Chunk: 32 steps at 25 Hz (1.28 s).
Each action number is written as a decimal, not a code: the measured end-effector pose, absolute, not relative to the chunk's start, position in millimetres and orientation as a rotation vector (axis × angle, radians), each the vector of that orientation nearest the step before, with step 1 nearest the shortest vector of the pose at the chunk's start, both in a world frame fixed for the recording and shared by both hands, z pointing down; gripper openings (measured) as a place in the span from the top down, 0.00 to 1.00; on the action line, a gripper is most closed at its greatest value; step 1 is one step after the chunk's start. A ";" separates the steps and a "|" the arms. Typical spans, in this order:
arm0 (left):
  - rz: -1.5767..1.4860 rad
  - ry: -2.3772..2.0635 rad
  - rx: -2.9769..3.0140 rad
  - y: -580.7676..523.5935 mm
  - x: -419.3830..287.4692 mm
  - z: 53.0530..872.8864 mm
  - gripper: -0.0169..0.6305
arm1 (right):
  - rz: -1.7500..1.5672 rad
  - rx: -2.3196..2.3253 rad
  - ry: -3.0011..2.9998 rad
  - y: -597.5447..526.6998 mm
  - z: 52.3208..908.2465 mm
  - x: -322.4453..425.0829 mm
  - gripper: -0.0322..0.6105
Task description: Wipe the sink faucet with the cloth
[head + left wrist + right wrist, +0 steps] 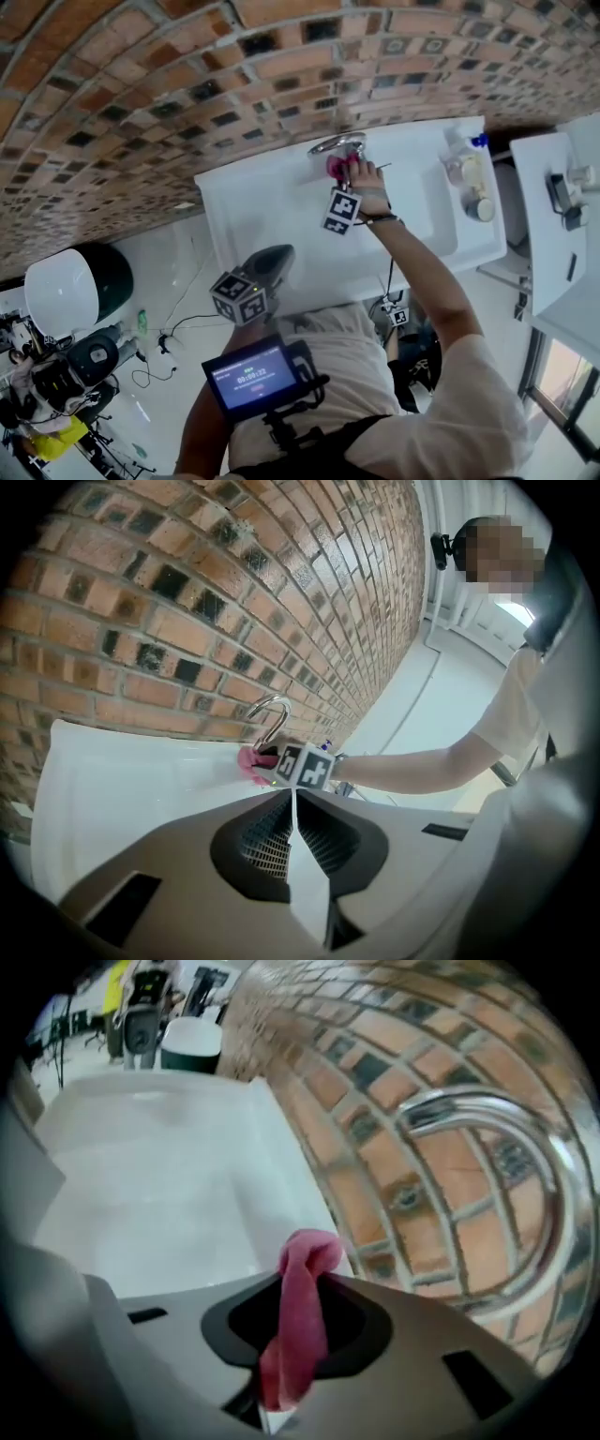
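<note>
A chrome arched faucet [337,144] rises at the back rim of the white sink [272,202], against the brick wall. My right gripper [343,176] is shut on a pink cloth [335,167] and holds it right beside the faucet's base. In the right gripper view the pink cloth [302,1316] sticks up between the jaws, with the faucet [511,1194] curving close at the right. My left gripper [272,267] hangs back near the sink's front edge, shut with nothing in it. From the left gripper view the faucet [271,716] and cloth [251,762] show ahead.
Bottles and a jar [469,173] stand on the sink's right ledge. A white counter [553,234] with small items lies further right. A white and dark green bin [75,286] sits on the floor at the left, with cables and equipment nearby.
</note>
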<state>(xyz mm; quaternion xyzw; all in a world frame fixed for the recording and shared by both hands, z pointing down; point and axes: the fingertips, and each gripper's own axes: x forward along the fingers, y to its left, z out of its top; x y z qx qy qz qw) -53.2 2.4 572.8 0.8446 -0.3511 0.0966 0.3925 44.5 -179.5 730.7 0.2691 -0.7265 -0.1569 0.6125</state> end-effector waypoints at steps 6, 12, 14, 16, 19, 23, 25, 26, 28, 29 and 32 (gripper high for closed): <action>0.248 -0.871 2.158 1.5 -36.7 564.5 0.98 | -0.253 0.618 -1.578 -198.9 748.4 73.3 0.81; 0.248 -0.871 2.156 4.7 -39.2 568.6 0.98 | -0.005 0.795 -1.702 -224.7 712.1 136.5 0.81; 0.250 -0.879 2.140 5.5 -40.0 570.2 0.98 | 0.138 0.782 -1.784 -232.4 717.9 147.5 0.81; 0.252 -0.879 2.133 5.6 -37.5 571.5 0.98 | 0.280 0.781 -1.832 -245.6 721.3 155.8 0.81; 0.260 -0.867 2.141 6.7 -31.8 571.4 0.98 | 0.615 0.717 -1.810 -238.1 740.4 163.9 0.81; 0.272 -0.869 2.138 10.1 -33.6 571.2 0.98 | 0.858 0.692 -1.891 -255.7 760.8 161.1 0.81; 0.285 -0.880 2.133 11.4 -38.4 572.1 0.98 | 1.002 0.706 -1.876 -258.7 774.1 168.0 0.81; 0.289 -0.885 2.129 12.1 -40.7 573.0 0.98 | 1.080 0.726 -1.860 -259.2 781.6 173.3 0.81; 0.297 -0.889 2.120 13.8 -43.9 575.2 0.98 | 1.259 0.799 -1.831 -260.0 796.6 187.6 0.81; 0.300 -0.888 2.115 14.8 -45.0 576.3 0.98 | 1.362 0.852 -1.822 -260.7 801.8 195.6 0.81; 0.304 -0.886 2.108 17.7 -48.3 578.4 0.98 | 1.522 1.046 -1.857 -262.7 800.5 220.2 0.81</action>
